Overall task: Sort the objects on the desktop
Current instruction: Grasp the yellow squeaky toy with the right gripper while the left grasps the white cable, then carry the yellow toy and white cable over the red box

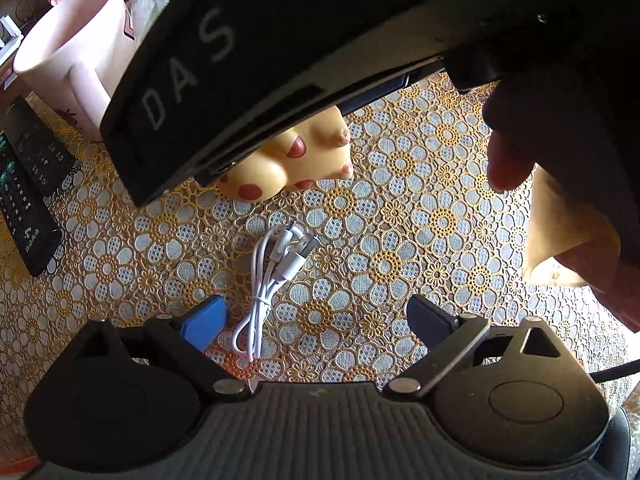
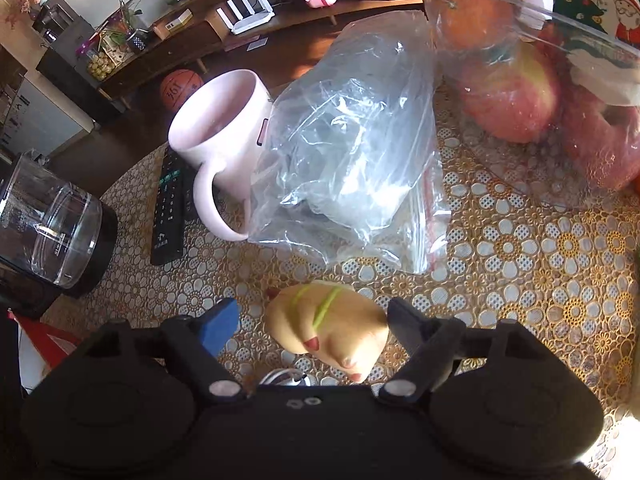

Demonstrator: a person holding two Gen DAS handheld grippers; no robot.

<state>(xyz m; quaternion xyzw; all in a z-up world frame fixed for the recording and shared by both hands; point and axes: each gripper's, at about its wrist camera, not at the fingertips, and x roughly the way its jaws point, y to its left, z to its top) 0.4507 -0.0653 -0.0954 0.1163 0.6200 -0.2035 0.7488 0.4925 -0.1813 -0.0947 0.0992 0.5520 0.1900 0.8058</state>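
A coiled white USB cable (image 1: 272, 280) lies on the flowered table cover between the fingers of my left gripper (image 1: 316, 320), nearer the blue left pad (image 1: 204, 326). Those jaws stand wide and do not touch the cable. A yellow squeeze toy with red spots (image 2: 332, 332) sits between the fingers of my right gripper (image 2: 314, 326). A gap shows at the blue left pad (image 2: 220, 328), and the right finger (image 2: 408, 324) is almost against the toy. In the left wrist view the toy (image 1: 280, 164) peeks out under the right gripper's black housing (image 1: 280, 60).
A pale pink mug (image 2: 224, 136) and a crumpled clear plastic bag (image 2: 348, 160) stand behind the toy. Black remotes (image 1: 28, 184) lie at the left. A clear bowl of fruit (image 2: 520, 92) is at the back right, a blender jar (image 2: 52, 224) at the left edge. A person's hand (image 1: 560, 168) holds the right gripper.
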